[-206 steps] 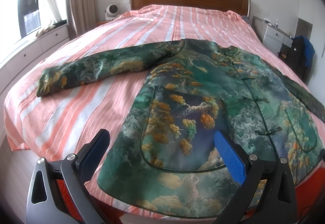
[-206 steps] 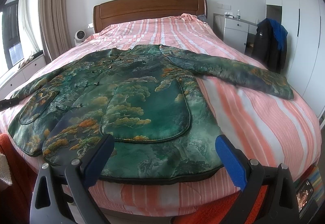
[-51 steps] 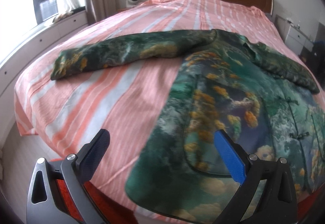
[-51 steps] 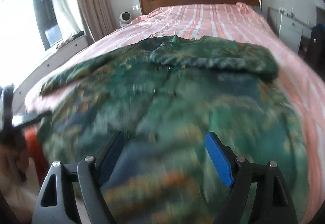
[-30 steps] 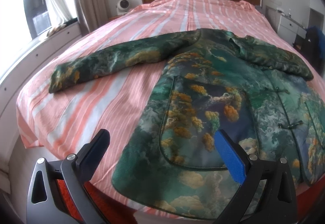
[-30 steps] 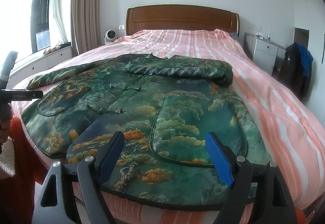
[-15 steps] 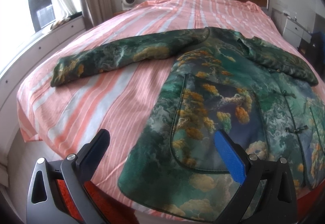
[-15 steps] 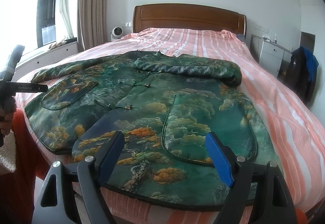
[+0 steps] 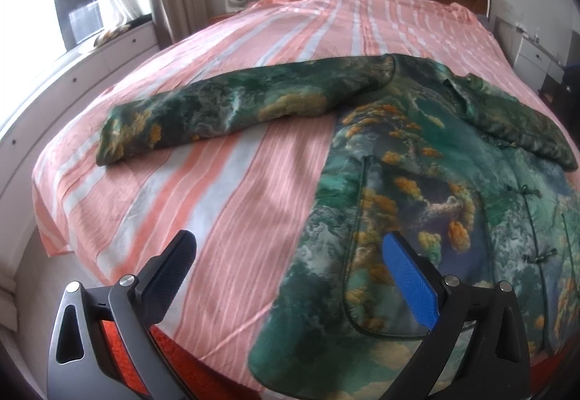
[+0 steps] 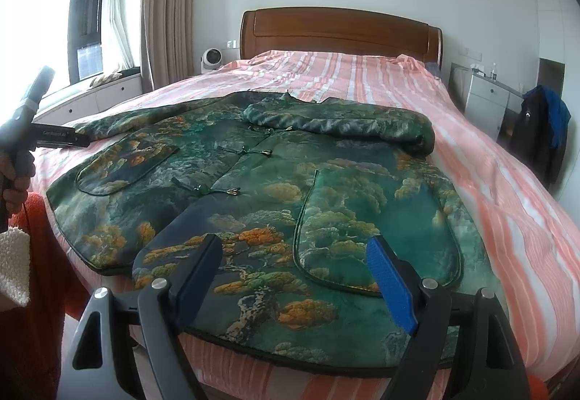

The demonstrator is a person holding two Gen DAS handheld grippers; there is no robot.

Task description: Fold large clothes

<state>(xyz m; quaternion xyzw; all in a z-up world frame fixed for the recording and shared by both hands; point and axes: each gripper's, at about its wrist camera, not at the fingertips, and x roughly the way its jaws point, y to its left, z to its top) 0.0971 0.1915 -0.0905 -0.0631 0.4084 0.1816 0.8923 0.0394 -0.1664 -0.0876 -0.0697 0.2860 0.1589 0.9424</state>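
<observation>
Since the earlier frames, one sleeve (image 10: pixel 340 122) has been folded across the chest of the jacket (image 10: pixel 275 189), and the left wrist view is being shifted leftward. The jacket is being kept flat on the striped bed (image 9: pixel 232 189), hem at the near edge, the other sleeve (image 9: pixel 232 110) lying stretched out to the left on the bedcover. The left gripper (image 9: pixel 290 273) is being held released above the near bed edge, nothing between its fingers. The right gripper (image 10: pixel 293 276) is likewise being held released over the hem, gripping nothing.
</observation>
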